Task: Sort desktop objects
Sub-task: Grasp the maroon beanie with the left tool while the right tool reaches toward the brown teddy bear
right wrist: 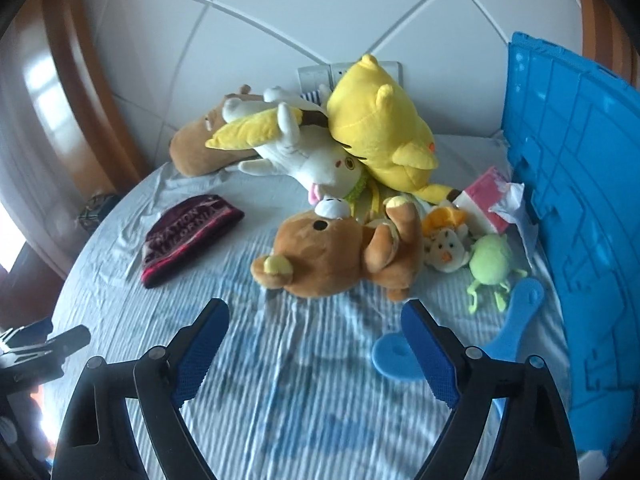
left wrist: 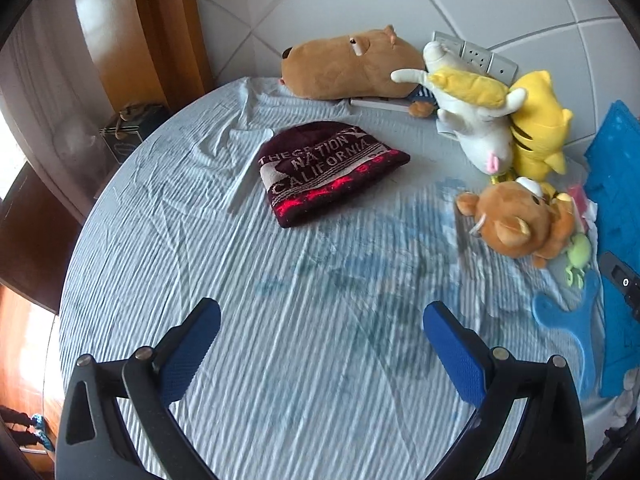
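A dark red knit hat [left wrist: 328, 172] [right wrist: 188, 236] lies flat on the striped cloth, ahead of my left gripper [left wrist: 320, 320], which stands open and empty over bare cloth. My right gripper [right wrist: 316, 312] is open too, with nothing between its pads, just short of a brown bear plush [right wrist: 340, 256] [left wrist: 516, 220] lying on its back. Behind the bear are piled a white rabbit plush [right wrist: 304, 160] [left wrist: 476, 132], a yellow cat plush [right wrist: 380, 128] [left wrist: 540, 124] and a long brown plush [left wrist: 348, 64] [right wrist: 196, 152]. A green frog toy [right wrist: 490, 260] and a small chick plush [right wrist: 446, 252] lie to the bear's right.
A blue plastic crate [right wrist: 580, 200] [left wrist: 616, 184] stands at the right edge. A blue comb-like tool [right wrist: 516, 320] [left wrist: 568, 320] lies beside it. A pink tissue pack [right wrist: 484, 200] leans by the crate. The tiled wall with sockets [left wrist: 472, 54] closes the back; the table edge curves at left.
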The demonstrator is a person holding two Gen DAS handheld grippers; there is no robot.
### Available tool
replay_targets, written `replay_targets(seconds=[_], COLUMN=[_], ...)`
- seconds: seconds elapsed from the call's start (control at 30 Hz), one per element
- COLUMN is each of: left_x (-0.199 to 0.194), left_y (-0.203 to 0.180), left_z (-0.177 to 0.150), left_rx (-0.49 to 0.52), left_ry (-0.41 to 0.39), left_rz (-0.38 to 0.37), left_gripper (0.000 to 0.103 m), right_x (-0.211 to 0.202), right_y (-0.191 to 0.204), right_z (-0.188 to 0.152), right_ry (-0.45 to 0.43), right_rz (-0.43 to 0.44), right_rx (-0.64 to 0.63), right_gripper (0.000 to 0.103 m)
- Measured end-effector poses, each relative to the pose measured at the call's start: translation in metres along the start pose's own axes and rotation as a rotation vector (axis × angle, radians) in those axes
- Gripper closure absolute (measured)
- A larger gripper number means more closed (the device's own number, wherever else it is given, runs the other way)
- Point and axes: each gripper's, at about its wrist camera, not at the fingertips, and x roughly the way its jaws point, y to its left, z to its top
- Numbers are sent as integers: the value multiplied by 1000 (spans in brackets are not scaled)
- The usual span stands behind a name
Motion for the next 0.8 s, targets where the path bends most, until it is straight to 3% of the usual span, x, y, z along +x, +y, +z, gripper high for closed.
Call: replay_targets(seconds=[0.33, 0.57, 0.67, 0.8], left_x=[59, 106, 127, 159], left_y=[37, 44, 43, 40], left_z=[53, 86, 92, 96], left_rx=[62, 77, 74, 73], left_ry=[34, 67, 87, 117], left_rz=[-34, -46, -52, -52], left_gripper=[0, 0, 0, 0], right_x=[41, 75, 94, 120], right_y=[39, 68, 72, 70], right_z=[26, 66, 74, 78], right_ry=[-6, -18, -4, 30], right_rz=[-52, -75, -76, -88], right_rx=[57, 36, 26, 23], right_gripper=[14, 15, 34, 37])
